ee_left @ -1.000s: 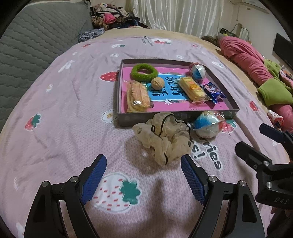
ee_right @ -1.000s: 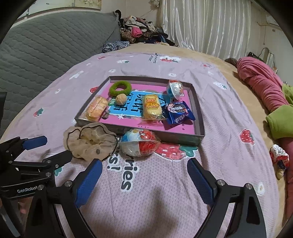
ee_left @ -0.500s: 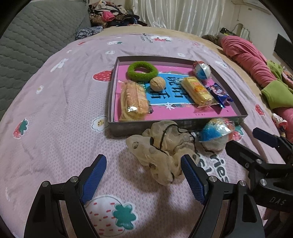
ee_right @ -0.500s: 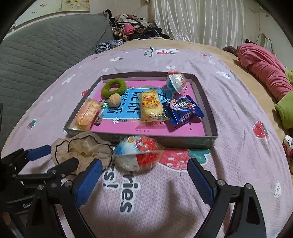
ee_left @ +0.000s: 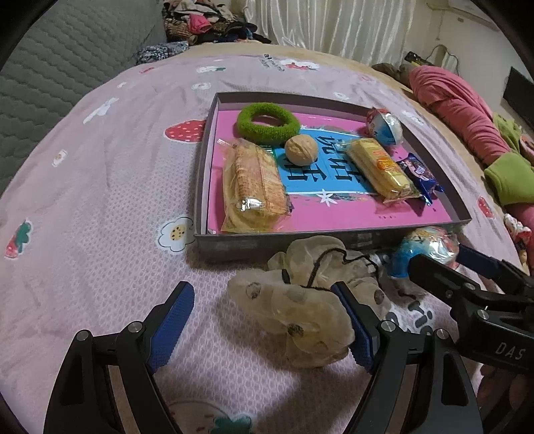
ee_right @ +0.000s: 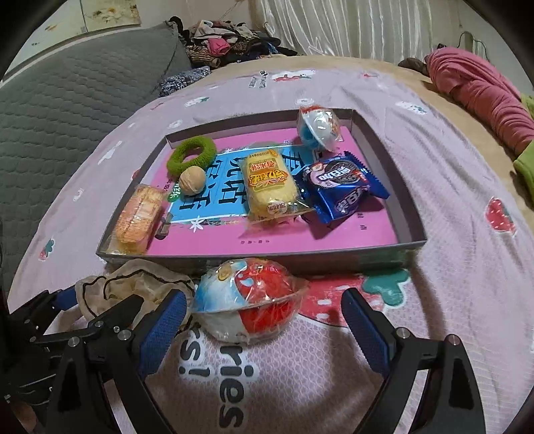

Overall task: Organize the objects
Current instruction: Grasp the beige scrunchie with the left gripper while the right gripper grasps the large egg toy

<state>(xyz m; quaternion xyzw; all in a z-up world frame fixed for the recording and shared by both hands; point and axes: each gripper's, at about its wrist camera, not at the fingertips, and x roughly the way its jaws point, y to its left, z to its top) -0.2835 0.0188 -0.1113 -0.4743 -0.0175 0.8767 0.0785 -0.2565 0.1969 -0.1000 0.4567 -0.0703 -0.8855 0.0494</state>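
Where curtains [ee_left: 333,26] hang, strawberry-print pink bedsheet [ee_left: 100,167] under shallow tray [ee_left: 333,238].

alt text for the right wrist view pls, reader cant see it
The open right tongs straddle a wrapped red, white and blue toy egg on a pink bedspread, in front of a shallow tray of snacks. The left tongs reach a beige scrunchie beside it.
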